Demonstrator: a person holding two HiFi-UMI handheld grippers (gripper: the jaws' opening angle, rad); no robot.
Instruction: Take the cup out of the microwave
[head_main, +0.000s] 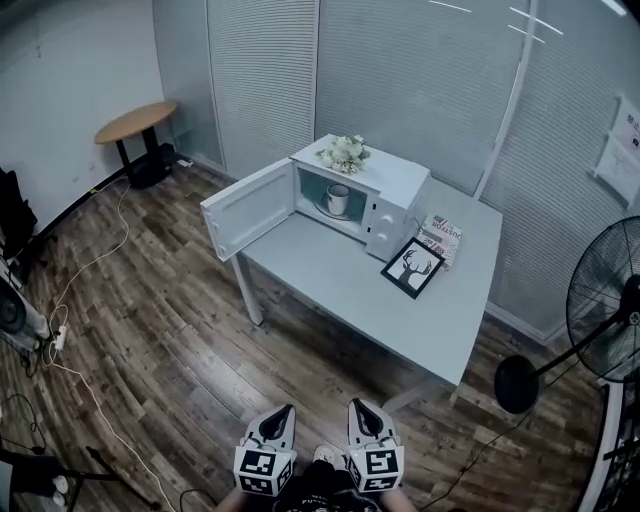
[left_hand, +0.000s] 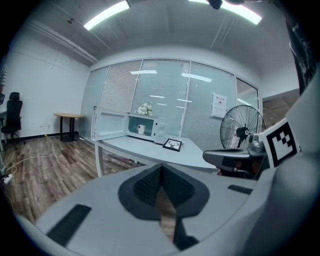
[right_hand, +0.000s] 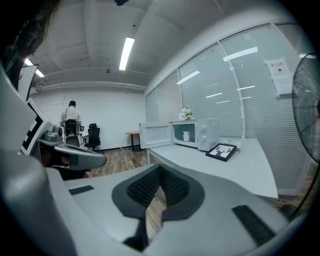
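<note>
We log the white cup (head_main: 338, 198) upright inside the microwave (head_main: 398, 190), just above centre of the head view, with the door (head_main: 250, 208) swung wide open to the left. The microwave sits at the upper end of the tabletop (head_main: 400, 320). Flowers (head_main: 344, 153) rest on its top, and a framed deer picture (head_main: 413, 267) lies just below and right of it. The left claw (head_main: 285, 412) and right claw (head_main: 358, 408) sit side by side at the bottom edge, over the wood floor (head_main: 170, 340), well apart from the tabletop. Both claws are pressed together with nothing between them.
</note>
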